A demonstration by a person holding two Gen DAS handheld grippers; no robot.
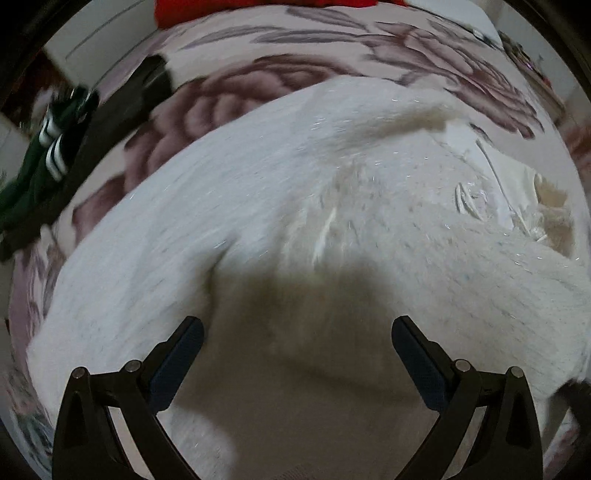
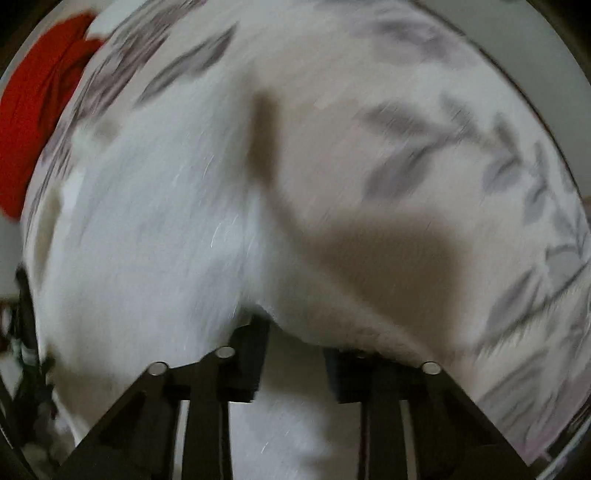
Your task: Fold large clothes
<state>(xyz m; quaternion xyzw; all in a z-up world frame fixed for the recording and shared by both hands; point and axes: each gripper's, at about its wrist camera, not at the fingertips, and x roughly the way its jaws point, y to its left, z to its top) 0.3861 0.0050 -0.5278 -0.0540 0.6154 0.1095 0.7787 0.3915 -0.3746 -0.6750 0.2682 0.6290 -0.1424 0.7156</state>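
A large fuzzy white sweater [image 1: 280,192] lies spread on a bed with a floral cover [image 1: 236,92]. My left gripper [image 1: 297,328] is open just above the sweater's near part, nothing between its fingers. In the right wrist view, the sweater [image 2: 155,229] fills the left and middle. My right gripper [image 2: 295,332] has its fingers partly closed with white sweater fabric bunched between and over the tips; the right finger is partly covered by the fabric. Both views are motion-blurred.
A dark green garment with white stripes [image 1: 44,147] and a black item [image 1: 110,107] lie at the bed's left side. A red cloth [image 1: 236,9] lies at the far end, also in the right wrist view [image 2: 40,107]. The floral cover [image 2: 480,177] extends right.
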